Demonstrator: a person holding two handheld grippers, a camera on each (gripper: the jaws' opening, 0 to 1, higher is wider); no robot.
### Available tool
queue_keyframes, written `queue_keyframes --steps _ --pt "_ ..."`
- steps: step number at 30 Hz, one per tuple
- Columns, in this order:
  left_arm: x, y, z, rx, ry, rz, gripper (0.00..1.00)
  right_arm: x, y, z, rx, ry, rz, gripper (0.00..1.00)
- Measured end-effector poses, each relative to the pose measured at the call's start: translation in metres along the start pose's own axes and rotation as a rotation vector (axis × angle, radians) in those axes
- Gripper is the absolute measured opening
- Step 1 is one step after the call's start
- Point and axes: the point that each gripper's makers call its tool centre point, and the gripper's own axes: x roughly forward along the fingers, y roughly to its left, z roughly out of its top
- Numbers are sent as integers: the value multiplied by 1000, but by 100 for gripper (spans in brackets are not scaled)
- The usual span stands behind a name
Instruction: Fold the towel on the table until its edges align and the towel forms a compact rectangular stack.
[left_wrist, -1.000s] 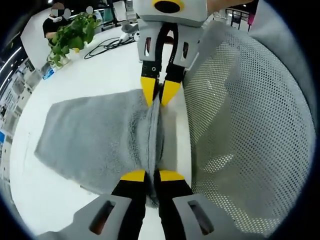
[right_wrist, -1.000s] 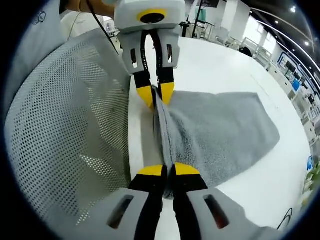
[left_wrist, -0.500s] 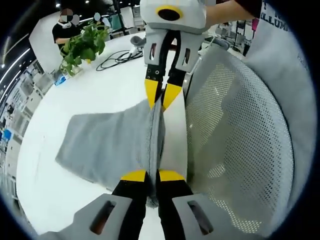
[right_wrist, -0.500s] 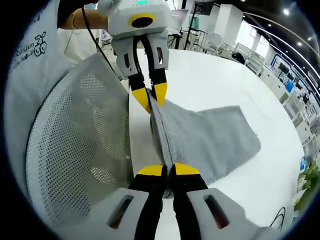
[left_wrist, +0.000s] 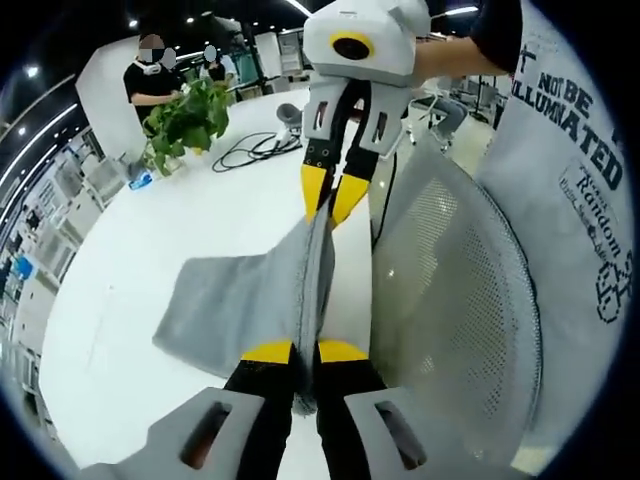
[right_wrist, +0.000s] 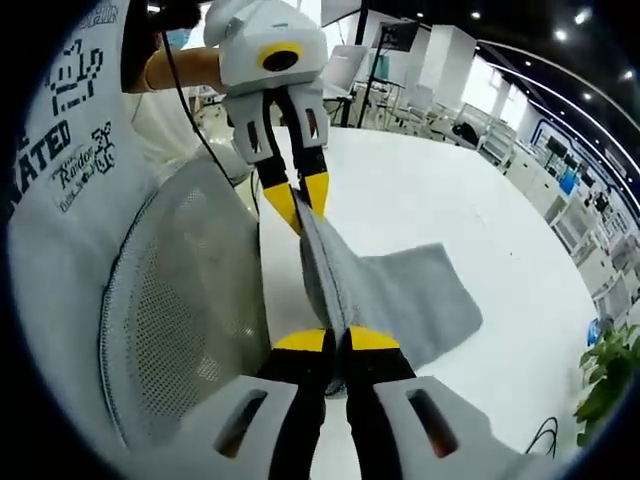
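Observation:
A grey towel (left_wrist: 245, 300) hangs stretched between both grippers above the white table (left_wrist: 140, 260), its free end trailing down onto the tabletop. My left gripper (left_wrist: 304, 352) is shut on one corner of the raised edge. The right gripper (left_wrist: 330, 198) comes in from the top of the left gripper view, shut on the other corner. In the right gripper view the towel (right_wrist: 400, 295) drapes to the right, my right gripper (right_wrist: 336, 340) is shut on it, and the left gripper (right_wrist: 299, 200) clamps the far corner.
A mesh chair back (left_wrist: 455, 300) stands right beside the table edge, with a person in a printed white shirt (left_wrist: 570, 170) behind it. A potted plant (left_wrist: 185, 120) and black cables (left_wrist: 255, 152) sit at the far side. People stand in the background.
Both grippers have risen with the towel edge held taut between them, and more of the towel has come off the table. The table and chair look smaller and farther away.

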Motion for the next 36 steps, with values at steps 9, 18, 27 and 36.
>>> queue_keyframes --steps 9,18,27,36 --pt "-8 4 5 -45 -42 -7 6 -5 -8 10 22 -24 -4 3" --pt "-4 33 6 -77 -59 35 7 1 -33 15 43 -39 -47 3" --pt "6 75 16 -71 -72 111 7 8 -75 13 116 -60 -109 3" --pt "31 112 9 -138 -91 166 7 28 -111 -2 222 -75 -137 3"
